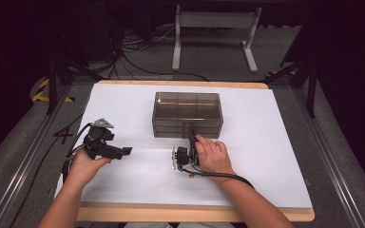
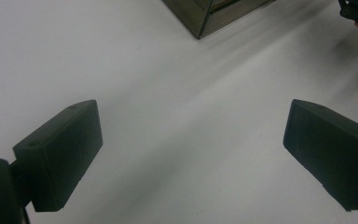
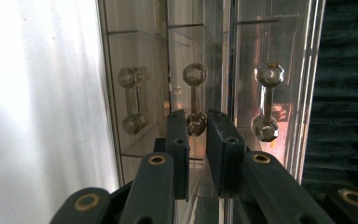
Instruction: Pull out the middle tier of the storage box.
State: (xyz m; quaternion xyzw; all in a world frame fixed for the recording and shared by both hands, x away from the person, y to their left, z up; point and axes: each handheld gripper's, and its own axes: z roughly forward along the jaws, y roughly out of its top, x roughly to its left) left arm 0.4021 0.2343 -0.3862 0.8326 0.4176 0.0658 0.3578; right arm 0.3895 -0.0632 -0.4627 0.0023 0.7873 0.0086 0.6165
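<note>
Right now my right tool [image 3: 196, 122] has its jaws nearly together around the lower knob of the middle drawer handle [image 3: 195, 99] on the smoked acrylic drawer box [image 1: 187, 114], directly ahead of it. I judge the grip needs to close fully, then pull straight back, level, so the knob doesn't slip. My left tool [image 1: 125, 151], jaws wide apart, hovers over the table [image 1: 138, 180], free to brace the box.

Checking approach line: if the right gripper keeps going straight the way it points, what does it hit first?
The middle drawer handle of the clear drawer box. The right gripper has its jaws nearly closed around the handle's lower knob; whether they already touch it is unclear.
</note>
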